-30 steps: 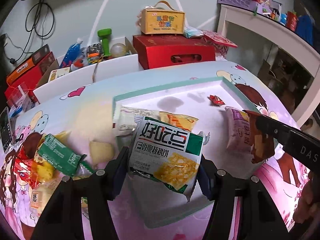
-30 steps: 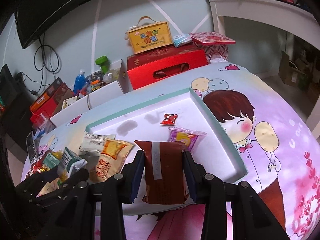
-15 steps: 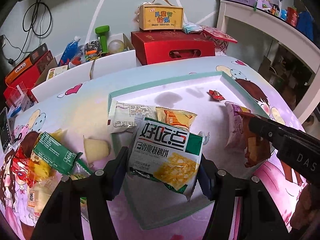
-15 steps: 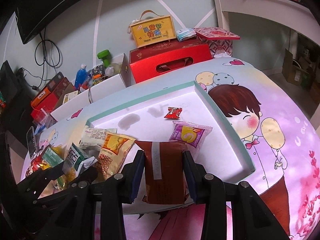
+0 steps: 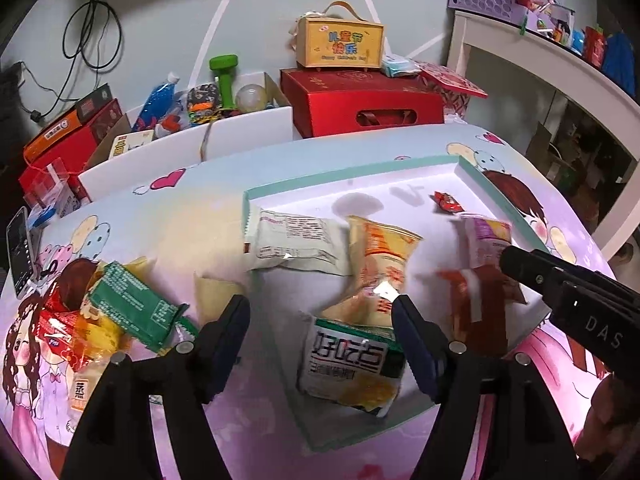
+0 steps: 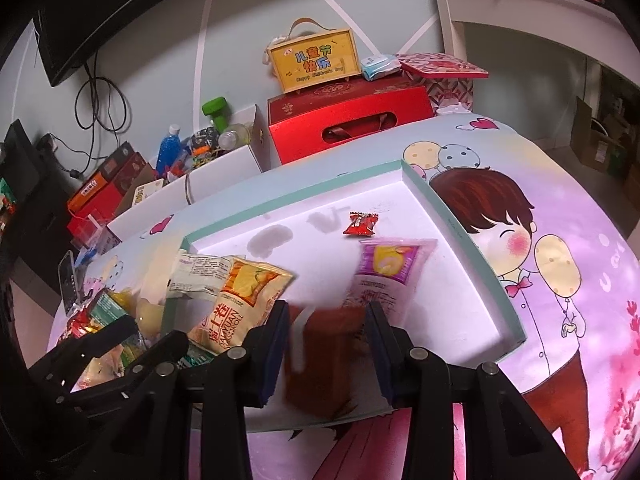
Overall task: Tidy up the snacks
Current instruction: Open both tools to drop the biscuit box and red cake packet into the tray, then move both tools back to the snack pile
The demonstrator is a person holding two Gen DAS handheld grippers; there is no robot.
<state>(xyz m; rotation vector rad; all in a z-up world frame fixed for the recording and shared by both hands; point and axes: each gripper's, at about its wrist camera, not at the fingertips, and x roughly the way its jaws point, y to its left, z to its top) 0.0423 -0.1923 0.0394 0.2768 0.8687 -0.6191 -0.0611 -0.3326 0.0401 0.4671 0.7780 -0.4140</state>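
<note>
A shallow white tray with a teal rim [image 5: 352, 172] [image 6: 460, 224] lies on the cartoon-print table. My left gripper [image 5: 320, 312] is open; the green and white cracker packet [image 5: 352, 364] lies in the tray below and between its fingers. My right gripper [image 6: 326, 320] is open; the brown packet [image 6: 320, 364] [image 5: 480, 304] is blurred between its fingers, over the tray's near edge. In the tray lie a white packet [image 5: 296, 240], a yellow packet [image 5: 380, 256] [image 6: 240, 300], a purple packet [image 6: 388, 272] and a small red candy [image 6: 360, 224].
A heap of loose snacks [image 5: 104, 312] lies on the table left of the tray. Behind the table stand a red gift box [image 5: 360, 100], a yellow carry box [image 5: 340, 44] and a white bin of clutter [image 5: 192, 108]. A phone [image 5: 18, 248] sits far left.
Both grippers have opened. The green and white cracker packet has dropped from the left gripper into the tray, and the brown packet has come loose from the right gripper.
</note>
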